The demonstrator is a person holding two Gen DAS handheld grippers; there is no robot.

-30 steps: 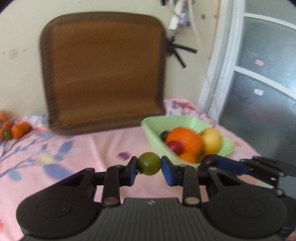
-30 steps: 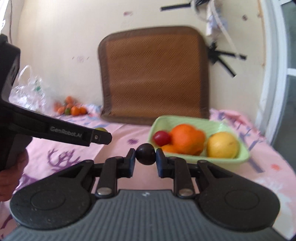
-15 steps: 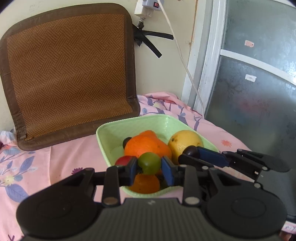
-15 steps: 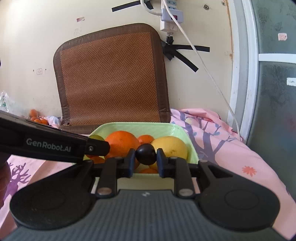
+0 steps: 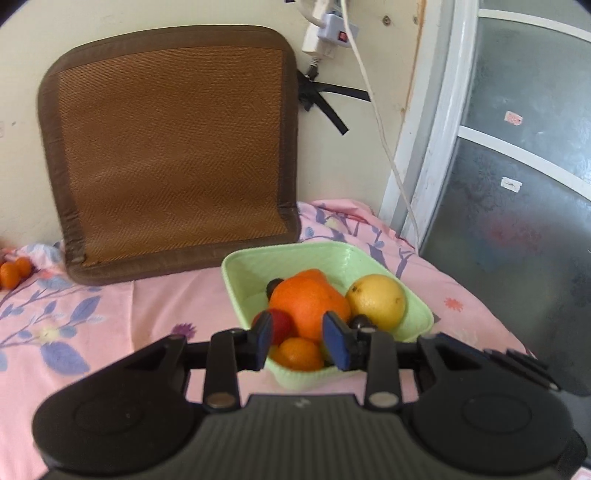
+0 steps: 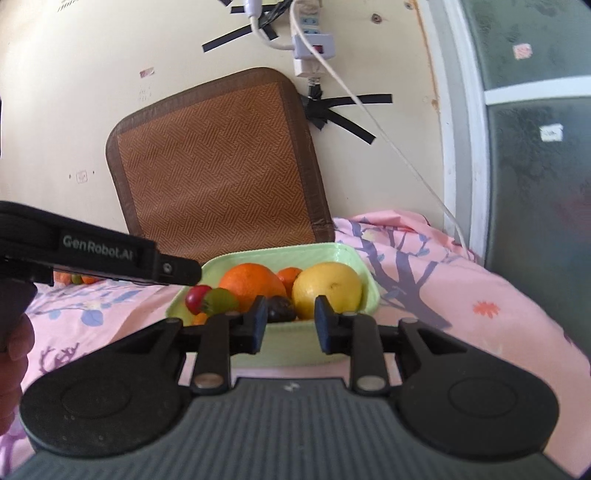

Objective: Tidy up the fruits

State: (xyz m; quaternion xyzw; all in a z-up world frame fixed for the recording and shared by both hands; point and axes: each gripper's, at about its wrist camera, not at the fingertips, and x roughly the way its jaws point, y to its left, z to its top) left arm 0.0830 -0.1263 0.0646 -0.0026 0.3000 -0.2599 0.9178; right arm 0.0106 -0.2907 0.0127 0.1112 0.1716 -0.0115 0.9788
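Note:
A light green bowl (image 5: pixel 258 258) (image 6: pixel 280 251) on the pink floral cloth holds a large orange (image 5: pixel 306 302) (image 6: pixel 251 282), a yellow fruit (image 5: pixel 376 302) (image 6: pixel 328 288), a red fruit (image 5: pixel 279 323) (image 6: pixel 194 295) and a small orange (image 5: pixel 299 354). My left gripper (image 5: pixel 300 341) hangs over the bowl's near rim, its jaws opening with nothing between them. The green fruit (image 6: pixel 221 300) lies in the bowl beside the red one. My right gripper (image 6: pixel 290 319) is at the bowl's front edge, its jaws opening. The dark fruit (image 6: pixel 280 308) rests in the bowl just beyond them, unpressed.
A brown woven mat (image 5: pixel 166 155) leans on the wall behind the bowl. Small oranges (image 5: pixel 13 271) lie at the far left. A power strip with a white cord (image 5: pixel 325 33) hangs above, and a frosted glass door (image 5: pixel 517 184) bounds the right. A hand (image 6: pixel 14 350) shows at the left.
Both grippers came in over the bowl and their jaws parted. The green fruit left the left gripper and the dark fruit left the right one; both now lie in the bowl.

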